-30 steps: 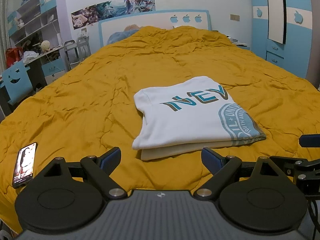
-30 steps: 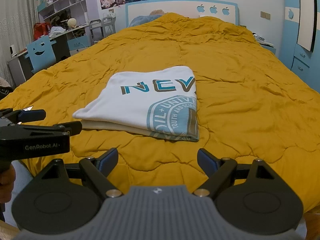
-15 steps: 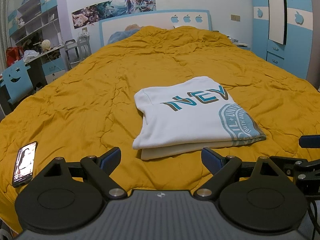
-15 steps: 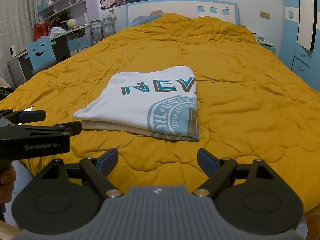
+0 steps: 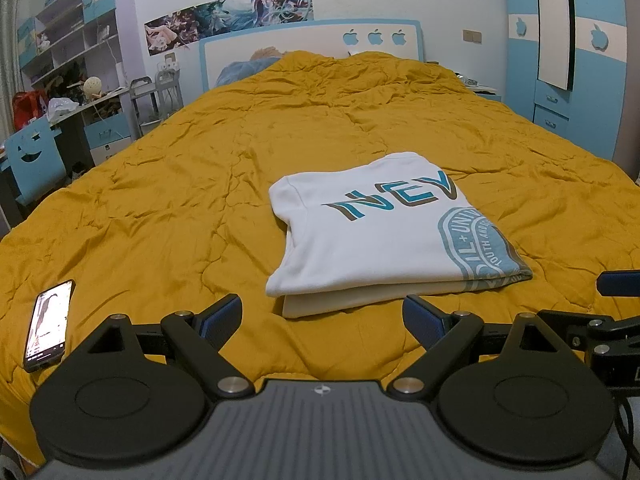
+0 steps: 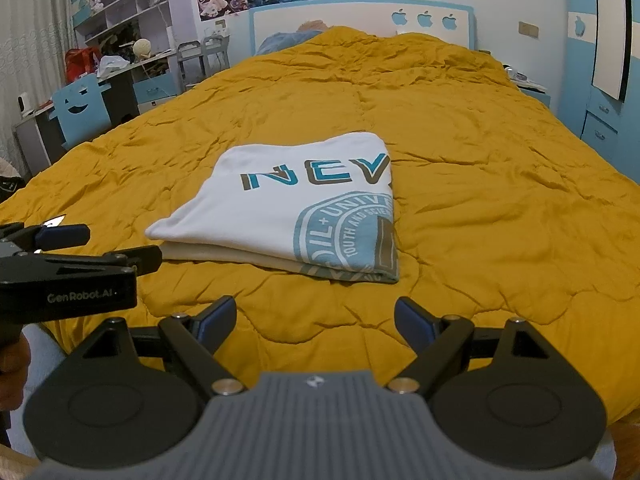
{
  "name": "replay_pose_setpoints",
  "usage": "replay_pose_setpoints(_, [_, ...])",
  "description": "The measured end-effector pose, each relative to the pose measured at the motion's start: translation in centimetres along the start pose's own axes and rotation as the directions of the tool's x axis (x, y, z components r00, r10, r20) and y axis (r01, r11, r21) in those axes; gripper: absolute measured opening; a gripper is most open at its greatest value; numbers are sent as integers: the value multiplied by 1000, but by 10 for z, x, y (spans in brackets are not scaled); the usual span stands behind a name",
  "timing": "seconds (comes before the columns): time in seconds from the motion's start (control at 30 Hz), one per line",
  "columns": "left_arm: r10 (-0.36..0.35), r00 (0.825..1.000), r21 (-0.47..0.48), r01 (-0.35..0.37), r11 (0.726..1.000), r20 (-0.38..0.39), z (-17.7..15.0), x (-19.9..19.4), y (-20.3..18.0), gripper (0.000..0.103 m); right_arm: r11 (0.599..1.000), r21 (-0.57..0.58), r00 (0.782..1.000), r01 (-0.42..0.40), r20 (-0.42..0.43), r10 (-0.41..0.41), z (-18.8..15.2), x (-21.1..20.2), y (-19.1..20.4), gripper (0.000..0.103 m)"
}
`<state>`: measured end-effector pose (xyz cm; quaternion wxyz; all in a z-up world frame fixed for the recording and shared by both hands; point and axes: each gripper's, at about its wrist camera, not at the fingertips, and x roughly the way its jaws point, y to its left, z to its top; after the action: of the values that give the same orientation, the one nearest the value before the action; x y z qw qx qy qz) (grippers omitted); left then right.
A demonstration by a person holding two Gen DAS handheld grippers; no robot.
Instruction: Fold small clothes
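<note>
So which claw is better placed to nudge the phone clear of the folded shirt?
Left, probably. The phone lies just left of the open left claw; the right claw sits beyond the white T-shirt.

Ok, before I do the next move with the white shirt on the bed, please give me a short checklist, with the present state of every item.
1. Left gripper open and empty: ok.
2. Right gripper open and empty: ok.
3. White shirt lies folded flat on the yellow quilt: ok.
4. Both grippers short of the shirt, not touching it: ok.
5. Phone lies apart from the shirt, at the left near the quilt's edge: ok.
6. Folded layers lined up: not ok, a lower layer sticks out at the near edge.
</note>
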<state>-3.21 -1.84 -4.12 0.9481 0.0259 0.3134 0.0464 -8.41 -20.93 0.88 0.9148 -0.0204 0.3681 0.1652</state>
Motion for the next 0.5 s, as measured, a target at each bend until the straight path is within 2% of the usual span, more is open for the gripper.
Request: replay_pose_setpoints(0.5, [-1,1000,1,1,1000,-7,-1,0,-1,103,1000,14,1000,3,-3,-3,1,2,-2,82])
